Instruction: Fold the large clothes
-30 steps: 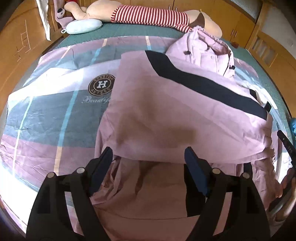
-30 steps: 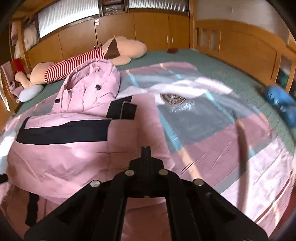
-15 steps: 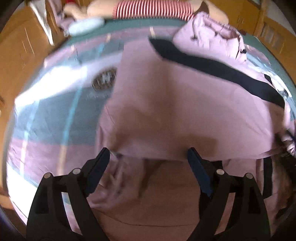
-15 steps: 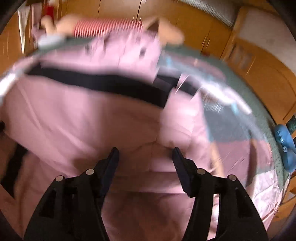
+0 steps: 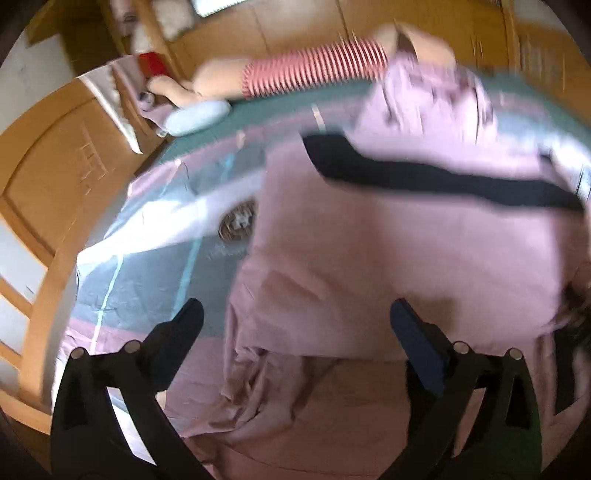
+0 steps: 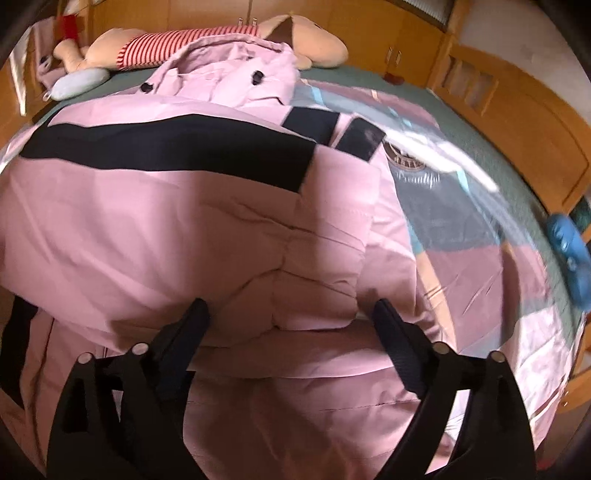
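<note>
So the pink jacket [image 6: 192, 229] is lying spread out on the bed [image 6: 454, 110], taking up most of the middle and left of the right wrist view. It's got a black band [image 6: 166, 147] running across it, and the hood [image 6: 229, 74] with its dark buttons is sitting at the far end, right up against the plush toy [image 6: 207, 40] in the striped top. The lower part of the jacket is folded up over itself, so a puffy doubled edge is facing the near side, with more pink fabric lying flat under it.

The right gripper [image 6: 291, 314] is hovering with its jaws spread wide, one finger on each side of that folded edge, not clamping anything. Can't tell whether the tips are actually touching the fabric.

The left gripper [image 5: 295, 317] is also gaping wide and holding nothing, sitting over the jacket's [image 5: 388, 266] near left edge where the fabric is bunching into wrinkles. That view is pretty blurry, so fine detail is lost.

Under the jacket there's a quilt [image 6: 461, 229] in pink, grey and teal blocks with a round logo [image 5: 236, 221] peeking out just left of the jacket. A pale blue pillow [image 5: 197, 116] is lying at the far left next to the plush toy [image 5: 314, 70], and something blue [image 6: 569, 254] is sitting at the right edge of the bed. Wooden cabinets [image 6: 388, 33] are running along the far wall.
</note>
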The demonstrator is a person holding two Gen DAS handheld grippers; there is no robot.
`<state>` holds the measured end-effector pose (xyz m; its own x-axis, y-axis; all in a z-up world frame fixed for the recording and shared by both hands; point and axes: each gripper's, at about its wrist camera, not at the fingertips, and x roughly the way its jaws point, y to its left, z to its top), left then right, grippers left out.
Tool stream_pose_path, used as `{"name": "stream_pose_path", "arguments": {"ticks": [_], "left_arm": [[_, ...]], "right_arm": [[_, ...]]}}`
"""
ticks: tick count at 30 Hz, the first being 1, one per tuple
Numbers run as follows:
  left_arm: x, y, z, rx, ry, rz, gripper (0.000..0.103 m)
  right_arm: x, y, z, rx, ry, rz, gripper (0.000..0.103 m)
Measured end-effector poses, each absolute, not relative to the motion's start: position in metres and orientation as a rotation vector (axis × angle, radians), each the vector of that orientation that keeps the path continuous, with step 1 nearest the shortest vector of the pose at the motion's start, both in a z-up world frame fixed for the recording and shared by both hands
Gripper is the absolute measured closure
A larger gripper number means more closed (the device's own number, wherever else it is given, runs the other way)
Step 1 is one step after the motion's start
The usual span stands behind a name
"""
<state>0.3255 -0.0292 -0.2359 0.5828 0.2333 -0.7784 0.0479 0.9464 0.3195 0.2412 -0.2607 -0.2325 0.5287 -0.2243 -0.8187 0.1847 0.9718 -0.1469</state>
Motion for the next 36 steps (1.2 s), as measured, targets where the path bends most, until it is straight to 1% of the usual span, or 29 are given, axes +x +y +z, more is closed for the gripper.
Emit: {"name": "stream_pose_path", "arguments": {"ticks": [1,2,3,5,8,20,21,24,26,28,30,31,33,34,35,36], "left_arm": [[0.331,-0.031,-0.251,0.344,1.023,0.098,0.002],[0.338,-0.03,-0.271,0.344,1.12,0.093,0.002],[0.341,-0.027,-0.282,0.328,1.167,0.095,0.002],[0.344,-0.018,-0.283,0.245,1.165,0.093,0.002],[0.348,-0.015,-0.282,0.223,1.188,0.083,0.002],[0.338,-0.014,-0.285,0.169,1.167,0.092,0.002],[0.338,-0.014,-0.285,0.168,1.167,0.092,0.002],[0.337,-0.015,-0.285,0.168,1.165,0.088,0.002],[0.337,-0.014,-0.285,0.166,1.165,0.087,0.002],[0.337,-0.012,-0.284,0.171,1.163,0.092,0.002],[0.336,-0.013,-0.282,0.181,1.164,0.094,0.002],[0.335,-0.012,-0.278,0.183,1.162,0.106,0.002],[0.323,-0.009,-0.26,0.162,1.071,0.162,0.003],[0.313,-0.011,-0.241,0.169,0.969,0.158,0.003],[0.309,-0.015,-0.233,0.185,0.928,0.135,0.002],[0.305,-0.023,-0.226,0.229,0.884,0.109,0.002]], "right_arm": [[0.241,-0.263,-0.233,-0.033,0.987,-0.251,0.006],[0.241,-0.263,-0.234,-0.029,0.989,-0.255,0.004],[0.241,-0.263,-0.235,-0.029,0.99,-0.256,0.004],[0.241,-0.262,-0.236,-0.037,0.989,-0.262,0.002],[0.24,-0.261,-0.236,-0.044,0.987,-0.267,0.001],[0.238,-0.267,-0.23,-0.014,0.979,-0.248,0.001],[0.235,-0.27,-0.224,0.006,0.961,-0.244,0.002],[0.212,-0.274,-0.177,0.098,0.732,-0.246,0.003],[0.206,-0.266,-0.152,0.096,0.63,-0.233,0.003],[0.216,-0.251,-0.141,0.088,0.628,-0.156,0.003],[0.236,-0.233,-0.149,0.087,0.707,-0.071,0.003],[0.248,-0.223,-0.163,0.079,0.77,-0.046,0.003],[0.265,-0.209,-0.202,0.002,0.897,-0.058,0.003],[0.27,-0.204,-0.232,-0.057,0.969,-0.07,0.003],[0.267,-0.204,-0.245,-0.063,0.951,-0.069,0.002],[0.265,-0.204,-0.245,-0.066,0.932,-0.07,0.002]]}}
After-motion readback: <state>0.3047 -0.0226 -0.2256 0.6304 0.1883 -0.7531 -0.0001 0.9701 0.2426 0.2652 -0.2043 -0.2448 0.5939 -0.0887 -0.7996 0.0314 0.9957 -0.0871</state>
